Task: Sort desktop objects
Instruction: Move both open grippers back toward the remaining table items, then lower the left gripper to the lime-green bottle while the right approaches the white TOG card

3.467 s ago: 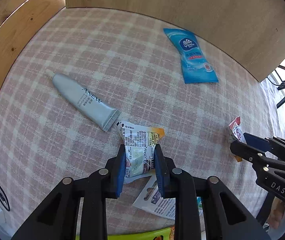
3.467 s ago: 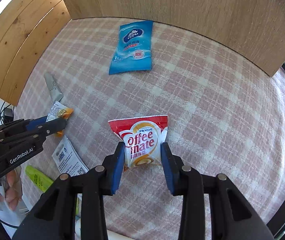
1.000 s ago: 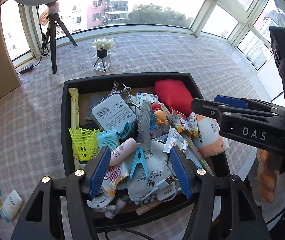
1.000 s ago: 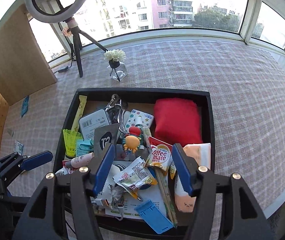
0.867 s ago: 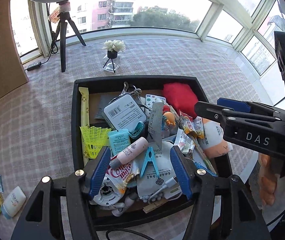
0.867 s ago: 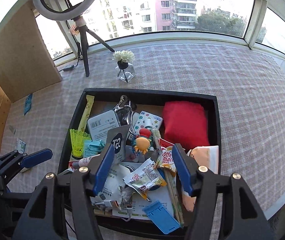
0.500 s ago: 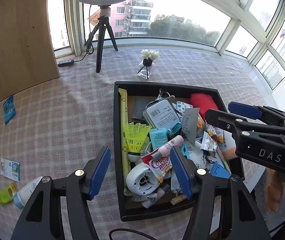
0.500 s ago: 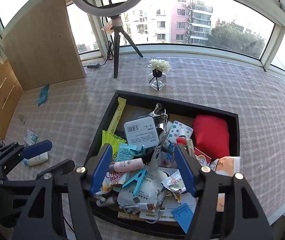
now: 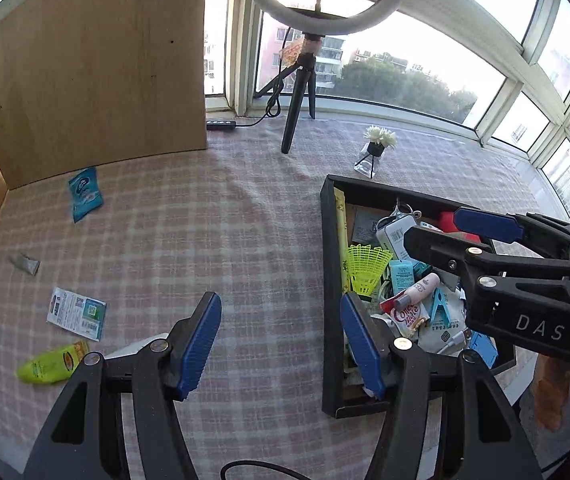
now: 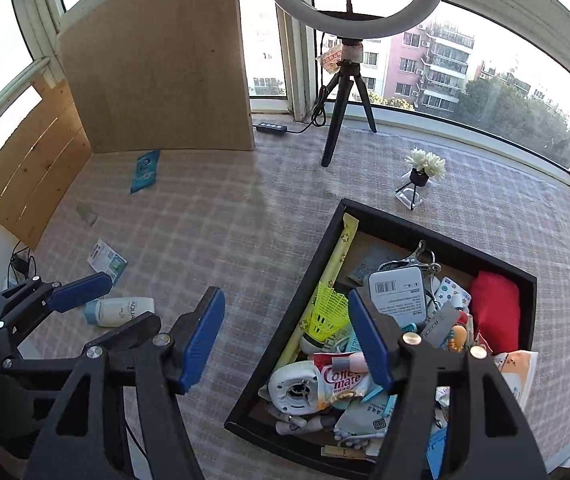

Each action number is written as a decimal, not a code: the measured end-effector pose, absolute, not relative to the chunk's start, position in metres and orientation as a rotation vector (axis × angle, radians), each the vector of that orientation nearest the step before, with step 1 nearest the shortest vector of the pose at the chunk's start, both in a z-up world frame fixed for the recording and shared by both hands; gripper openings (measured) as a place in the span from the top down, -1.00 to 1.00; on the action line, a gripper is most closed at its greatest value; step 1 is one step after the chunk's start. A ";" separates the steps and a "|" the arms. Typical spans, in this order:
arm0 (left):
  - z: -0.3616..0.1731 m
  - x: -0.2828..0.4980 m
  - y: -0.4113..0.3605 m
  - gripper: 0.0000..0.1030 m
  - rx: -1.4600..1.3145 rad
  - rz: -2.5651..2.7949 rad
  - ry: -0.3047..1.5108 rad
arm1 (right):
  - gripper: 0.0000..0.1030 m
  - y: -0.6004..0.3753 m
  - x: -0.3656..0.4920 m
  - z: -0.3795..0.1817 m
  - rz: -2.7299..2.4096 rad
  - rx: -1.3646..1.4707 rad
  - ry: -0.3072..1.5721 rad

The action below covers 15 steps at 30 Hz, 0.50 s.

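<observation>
A black tray [image 9: 329, 280] [image 10: 285, 344] piled with small items, among them a Coffee mate sachet [image 9: 405, 316] [image 10: 341, 380] and a yellow shuttlecock [image 10: 327, 312], sits on the checked cloth. My left gripper [image 9: 279, 320] hangs open over the cloth just left of the tray's rim, nothing between its pads. My right gripper [image 10: 287, 312] is open too, straddling the tray's left wall, also with nothing in it. Loose on the cloth lie a blue wipes packet [image 9: 84, 194] [image 10: 145, 171], a grey tube [image 9: 25, 264], a leaflet [image 9: 77, 313], a green sachet [image 9: 51, 366] and a white bottle [image 10: 121, 312].
A ring light on a tripod [image 9: 297, 120] [image 10: 341, 128] and a small flower vase [image 9: 379, 148] [image 10: 423, 176] stand beyond the tray. Wooden boards [image 9: 85, 80] wall the cloth's far left corner. A power strip [image 9: 221, 125] lies by the window, cables at the left edge.
Both grippers have swung left, from above the tray's contents to its left rim and the cloth. The loose items at the left have come into view. The sachets gripped earlier now lie in the tray.
</observation>
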State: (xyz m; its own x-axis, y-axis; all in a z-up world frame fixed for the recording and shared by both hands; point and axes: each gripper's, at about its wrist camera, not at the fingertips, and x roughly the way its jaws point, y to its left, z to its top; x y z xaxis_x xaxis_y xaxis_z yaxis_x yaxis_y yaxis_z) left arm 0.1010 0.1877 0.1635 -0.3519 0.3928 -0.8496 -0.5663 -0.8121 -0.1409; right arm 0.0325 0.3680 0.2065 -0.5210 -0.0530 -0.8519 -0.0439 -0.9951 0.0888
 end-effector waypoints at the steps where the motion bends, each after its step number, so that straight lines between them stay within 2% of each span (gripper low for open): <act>1: 0.163 0.098 0.182 -0.16 -1.306 2.184 0.229 | -0.23 0.361 0.028 0.206 -2.720 1.534 -0.146; 8: 0.145 0.070 0.124 -0.16 -1.388 2.250 0.166 | -0.23 0.307 -0.001 0.193 -2.593 1.531 -0.097; 15: 0.117 0.030 0.031 -0.16 -1.546 2.376 0.046 | -0.23 0.243 -0.038 0.172 -2.433 1.546 -0.012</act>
